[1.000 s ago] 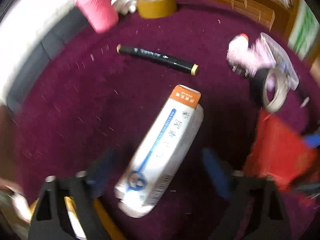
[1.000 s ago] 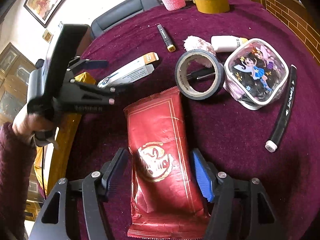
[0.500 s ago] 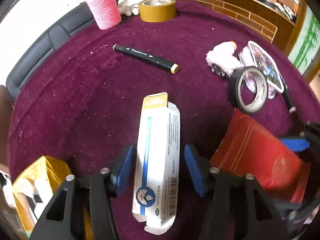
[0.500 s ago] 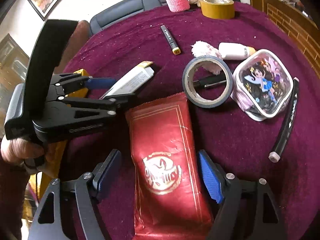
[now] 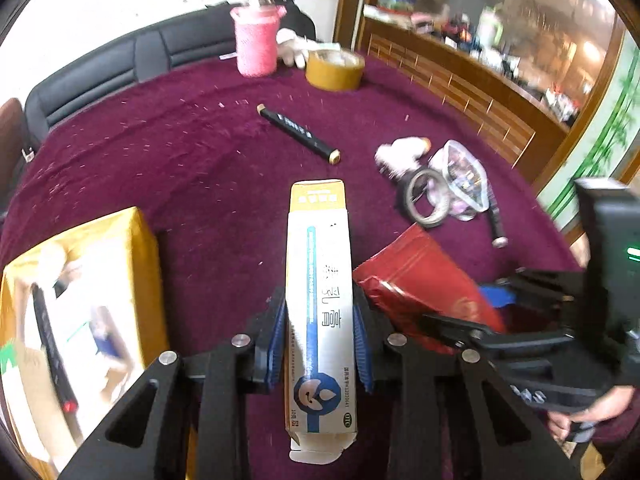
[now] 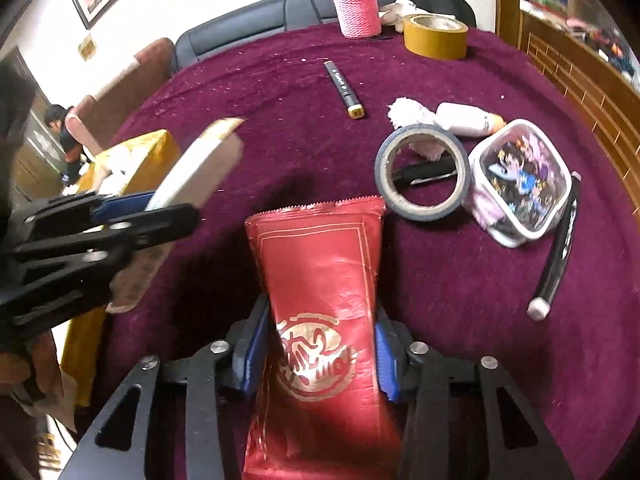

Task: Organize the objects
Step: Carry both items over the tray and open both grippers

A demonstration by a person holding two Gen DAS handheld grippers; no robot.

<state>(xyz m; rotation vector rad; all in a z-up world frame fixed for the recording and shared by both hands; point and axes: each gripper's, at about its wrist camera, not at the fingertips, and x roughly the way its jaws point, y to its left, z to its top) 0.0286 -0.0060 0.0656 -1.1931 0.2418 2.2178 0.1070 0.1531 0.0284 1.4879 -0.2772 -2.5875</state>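
Note:
A white carton (image 5: 320,280) with an orange end and a blue stripe is raised off the maroon tablecloth (image 5: 208,184). My left gripper (image 5: 319,344) is closing, and its blue pads press both sides of the carton. In the right wrist view the same carton (image 6: 200,168) sticks out of the left gripper (image 6: 120,212), tilted up. A red foil packet (image 6: 320,264) lies lengthwise between the pads of my right gripper (image 6: 319,360). Its jaws are closing and pinch the packet's sides. The packet (image 5: 424,292) lies just right of the carton.
An open yellow box (image 5: 80,300) with items inside stands at the table's left edge. Farther off are a black marker (image 6: 344,90), a grey tape roll (image 6: 420,172), a clear cartoon pouch (image 6: 520,180), another marker (image 6: 560,248), brown tape (image 6: 436,36) and a pink knitted cup (image 6: 358,4).
My left gripper closed on the white carton and lifted it off the cloth, swinging towards the yellow box. The right gripper's jaws came in against the red packet.

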